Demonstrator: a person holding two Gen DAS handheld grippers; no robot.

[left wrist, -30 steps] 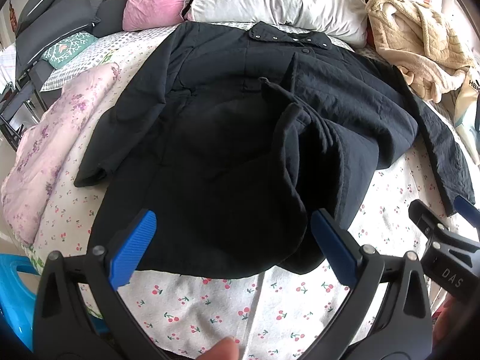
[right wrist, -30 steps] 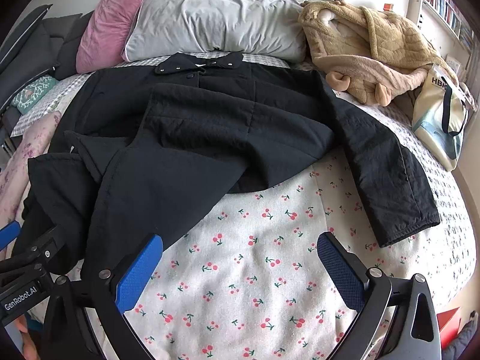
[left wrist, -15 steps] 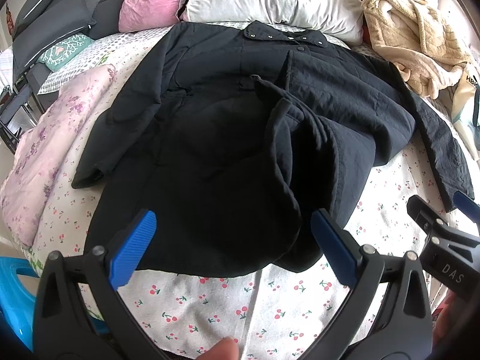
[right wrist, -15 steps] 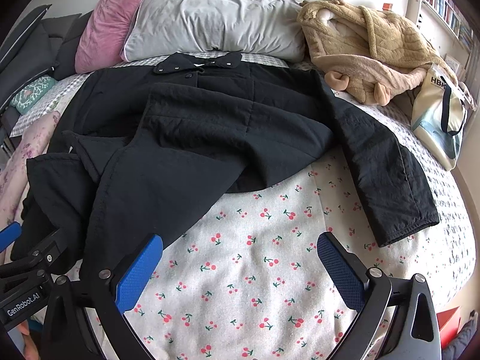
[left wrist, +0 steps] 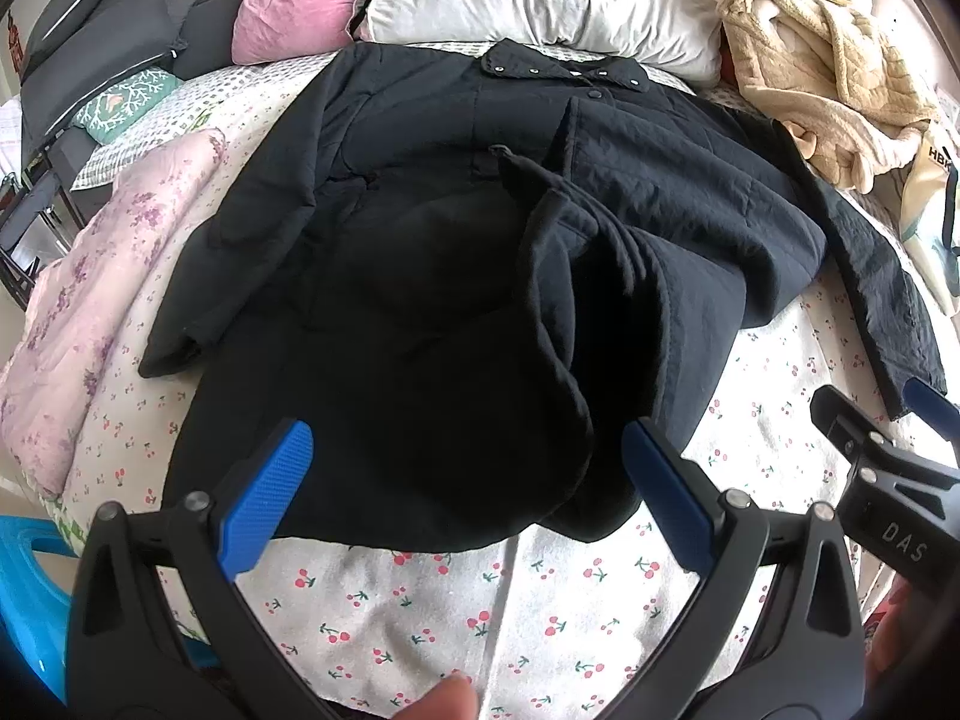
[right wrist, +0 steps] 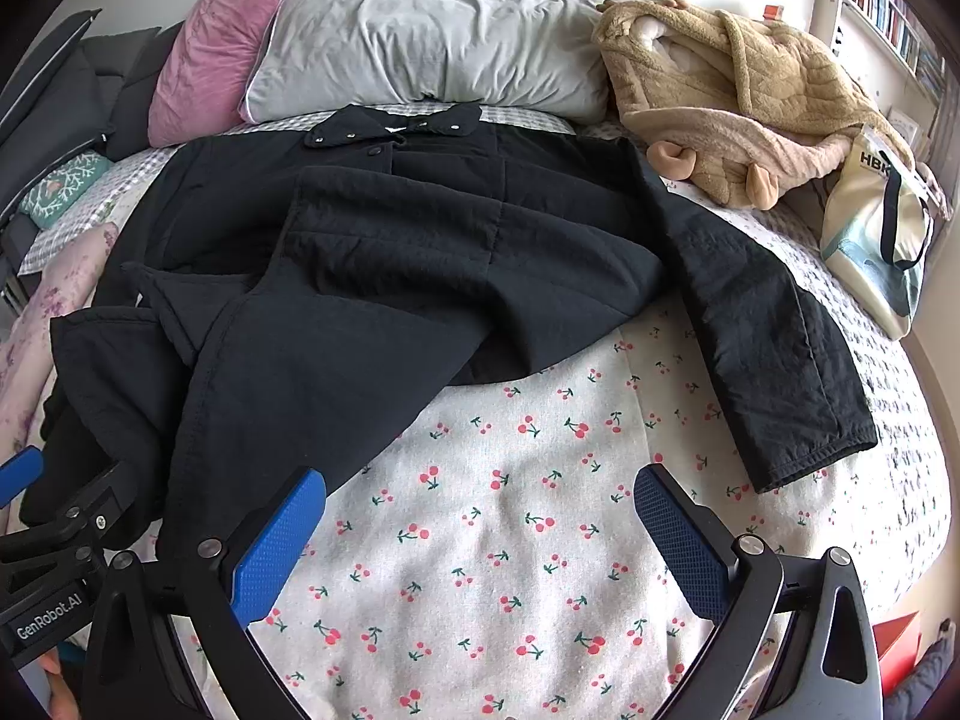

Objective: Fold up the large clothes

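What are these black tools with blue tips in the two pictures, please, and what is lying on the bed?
They are two hand-held grippers; a person holds one in each hand, and each carries a wide-angle camera looking along its jaws. One picture comes from the left gripper, the other from the right gripper. Both have their jaws open and hold nothing. On the white cherry-print bedsheet lies a large black quilted jacket, partly folded over itself, one sleeve stretched to the right. Behind it are a grey pillow, a pink velvet cushion and a beige fleece garment.
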